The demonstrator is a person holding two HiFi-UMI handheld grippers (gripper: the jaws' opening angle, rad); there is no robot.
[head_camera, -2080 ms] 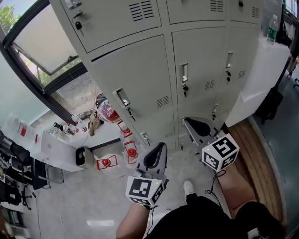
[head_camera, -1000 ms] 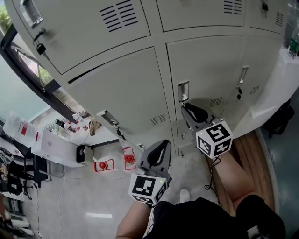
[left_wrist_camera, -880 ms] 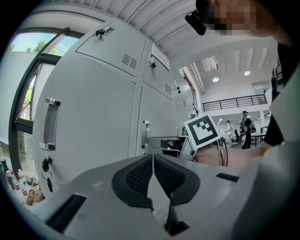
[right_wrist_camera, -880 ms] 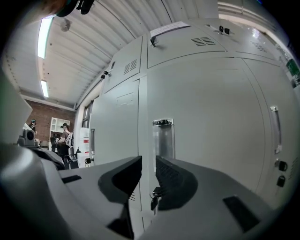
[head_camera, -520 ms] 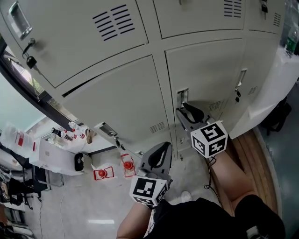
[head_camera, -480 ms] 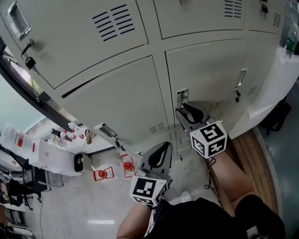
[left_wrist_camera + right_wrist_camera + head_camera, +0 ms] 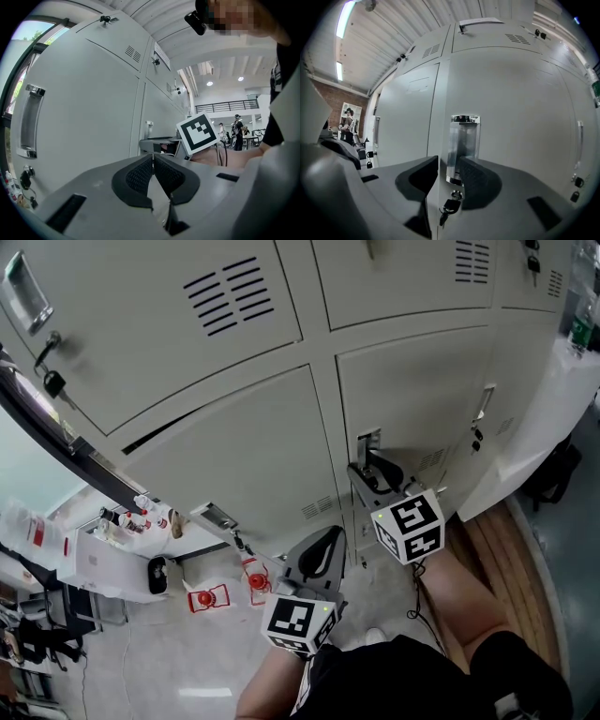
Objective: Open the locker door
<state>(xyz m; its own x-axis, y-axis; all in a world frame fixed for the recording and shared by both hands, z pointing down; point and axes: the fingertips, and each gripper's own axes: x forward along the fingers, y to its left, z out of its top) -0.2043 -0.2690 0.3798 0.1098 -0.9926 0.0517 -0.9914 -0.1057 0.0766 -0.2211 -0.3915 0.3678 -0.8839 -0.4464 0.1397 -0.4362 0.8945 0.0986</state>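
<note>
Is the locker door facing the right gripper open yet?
Shut: the locker door lies flush in its frame, no gap along its edge. The right gripper, jaws just opened wider, is at its handle, not gripping.

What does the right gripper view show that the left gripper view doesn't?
Only the right gripper view: the right gripper, whose jaws have just been opening, with a silver door handle showing in the gap between them, not squeezed, and a key hanging just below it.
Only the left gripper view: the left gripper with its jaws together and empty, the other gripper's marker cube, and people far off.
Both: grey lockers with vent slots.
</note>
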